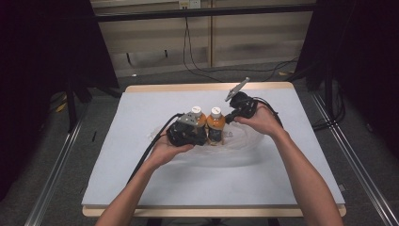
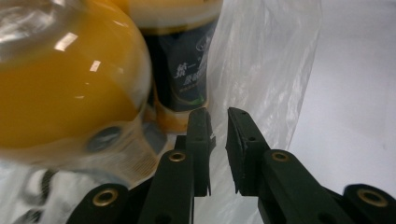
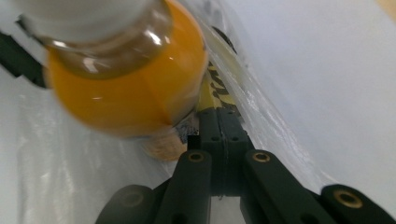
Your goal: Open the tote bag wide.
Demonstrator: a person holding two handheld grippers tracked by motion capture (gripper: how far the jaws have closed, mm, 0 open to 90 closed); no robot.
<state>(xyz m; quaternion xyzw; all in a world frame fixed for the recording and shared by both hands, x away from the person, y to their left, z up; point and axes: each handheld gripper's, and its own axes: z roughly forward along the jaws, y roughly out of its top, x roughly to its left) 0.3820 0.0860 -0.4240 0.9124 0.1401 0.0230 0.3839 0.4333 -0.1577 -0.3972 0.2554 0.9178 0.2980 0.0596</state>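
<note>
Two juice bottles [image 1: 216, 123] stand mid-table on a clear bag [image 2: 261, 60]. Right gripper [image 3: 219, 135] is clenched, maybe on bag film; left gripper [image 2: 218, 133] is a bit apart, holding nothing. We should pull slow & keep bottles upright.

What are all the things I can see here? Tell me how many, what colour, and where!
bottles: two, orange drink with white caps and dark labels, standing side by side mid-table on the bag.
bag: one, clear plastic, lying crumpled under and around the bottles.
table: one, pale grey-blue cover with a wooden edge, in the middle of the room.
cables: a few, black, on the floor behind the table.
left claw: one, black, jaws a little apart beside the bottles, with plastic just ahead.
right claw: one, black, jaws closed together, seemingly on the bag's edge by a bottle.
hands: two, one holding each claw.
</note>
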